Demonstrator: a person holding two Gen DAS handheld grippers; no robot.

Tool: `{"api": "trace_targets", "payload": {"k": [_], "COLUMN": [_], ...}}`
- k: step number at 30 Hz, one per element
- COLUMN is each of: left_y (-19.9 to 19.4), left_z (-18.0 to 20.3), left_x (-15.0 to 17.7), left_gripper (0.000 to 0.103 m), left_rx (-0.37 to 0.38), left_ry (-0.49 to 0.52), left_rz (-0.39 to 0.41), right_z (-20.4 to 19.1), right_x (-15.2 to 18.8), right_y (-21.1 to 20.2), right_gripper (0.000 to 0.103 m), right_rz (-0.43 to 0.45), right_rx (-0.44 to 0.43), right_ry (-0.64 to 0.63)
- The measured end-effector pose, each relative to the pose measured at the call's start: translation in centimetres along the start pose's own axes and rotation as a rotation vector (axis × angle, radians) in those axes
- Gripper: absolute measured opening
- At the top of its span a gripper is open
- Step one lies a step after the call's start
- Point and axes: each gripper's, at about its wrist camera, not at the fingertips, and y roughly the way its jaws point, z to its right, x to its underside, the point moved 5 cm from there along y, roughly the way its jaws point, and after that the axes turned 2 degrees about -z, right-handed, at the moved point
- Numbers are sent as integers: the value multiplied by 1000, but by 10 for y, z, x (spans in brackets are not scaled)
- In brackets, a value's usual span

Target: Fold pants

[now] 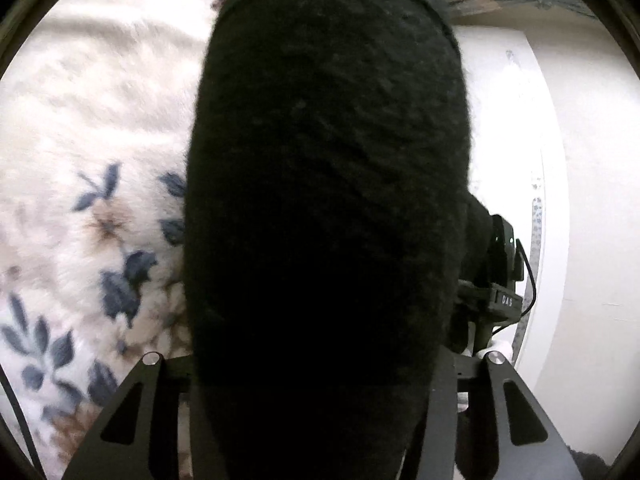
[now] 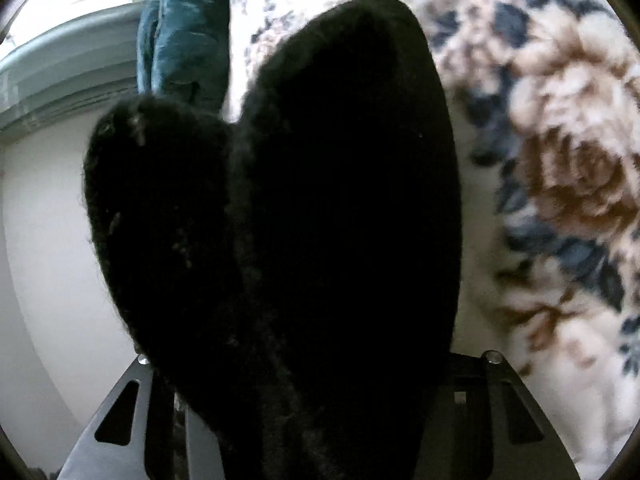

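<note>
Lifting appears to be the step in hand: black fuzzy knit pants [image 1: 328, 208] hang bunched in front of both wrist cameras, filling the middle of each view, raised off a cream fleece blanket with blue and brown flowers [image 1: 100, 216] that covers the bed below. In the left view the cloth rises as one thick dark column from between the black metal fingers of the left gripper [image 1: 324, 420], spanning the whole gap, so I judge that gripper clamped on the pants; the pads themselves are hidden by fabric. In the right view the cloth splits into two lobes, a smaller one at left and a taller one at right, both rising from between the fingers of the right gripper [image 2: 316, 420]; again I judge it clamped on the pants, pads unseen. The right gripper's black body also shows at the right edge of the left view, just beside the cloth and level with it. A teal quilted garment [image 2: 188, 32] lies far left on the bed, apart from the work. Fold not yet laid, by my judgement. Next move calls for carrying the held edge over the remaining cloth, both hands level, then lowering it evenly before release.
</note>
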Motion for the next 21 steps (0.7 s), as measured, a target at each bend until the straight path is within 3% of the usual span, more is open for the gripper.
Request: {"api": "trace_targets", "payload": {"k": [2,4,6,12,17,21], "left_y": [-20,-50,-78,-201,-334,-425], "left_z": [7,12,11,-1,-44,-95], "left_x": [10,19,21,27,20,10], "left_gripper": [44,44,44,44,44,44], "left_rx": [-9,-10,-8,-6,-7,3], "left_ry": [11,29,32,48,94,123], "left_rz": [20,45,62,117,150,150], "right_z": [-19,-30,-49,-143,-245,-330], "right_x": [2,-28,-26,-34,-49,-76], "right_y": [5,-1,2,30,85,161], "right_gripper": [51,51,51,51,51,51], "right_rz": [2,6,10,25,47,80], "right_rx": [-12,-33,-51,-88,-108,-113], "right_ry": [-19,-26,-37,-90,-138,-154]}}
